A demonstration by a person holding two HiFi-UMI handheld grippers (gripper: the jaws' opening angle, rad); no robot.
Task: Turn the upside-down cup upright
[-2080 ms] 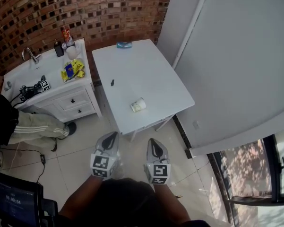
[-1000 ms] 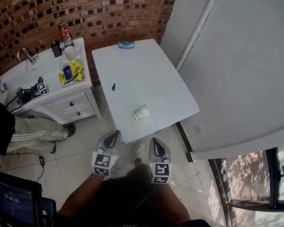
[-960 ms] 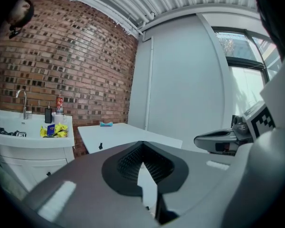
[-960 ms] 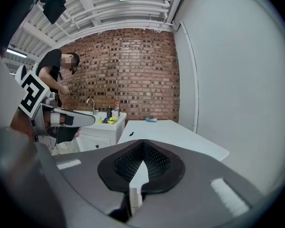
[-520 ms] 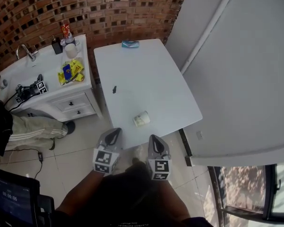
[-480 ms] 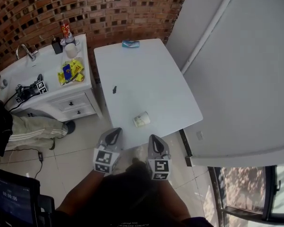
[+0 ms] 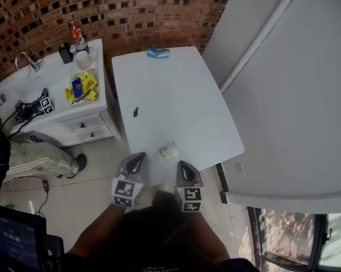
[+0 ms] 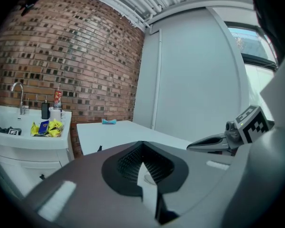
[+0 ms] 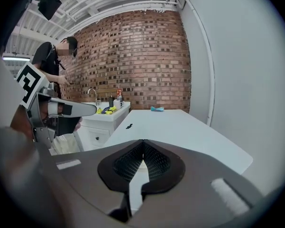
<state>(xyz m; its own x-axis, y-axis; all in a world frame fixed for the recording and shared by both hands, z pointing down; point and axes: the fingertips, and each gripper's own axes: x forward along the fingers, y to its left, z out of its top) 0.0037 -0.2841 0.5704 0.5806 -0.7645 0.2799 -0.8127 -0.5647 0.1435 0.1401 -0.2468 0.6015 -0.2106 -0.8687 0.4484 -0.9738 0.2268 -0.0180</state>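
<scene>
A small white paper cup is noted on the white rectangular bench, close to its near edge, ahead of and between the two tongs. Its attitude cannot be determined. The left tongs and right tongs are held apart from the cup. Each is closed tip to tip, and nothing is gripped.

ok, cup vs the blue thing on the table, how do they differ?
Colour: the cup is whitish; the blue thing is light blue. Place: the cup sits at the near edge of the table, ahead of the left gripper and right gripper; the blue thing lies at the far edge, by the brick wall. Both rest on the table, untouched.
</scene>
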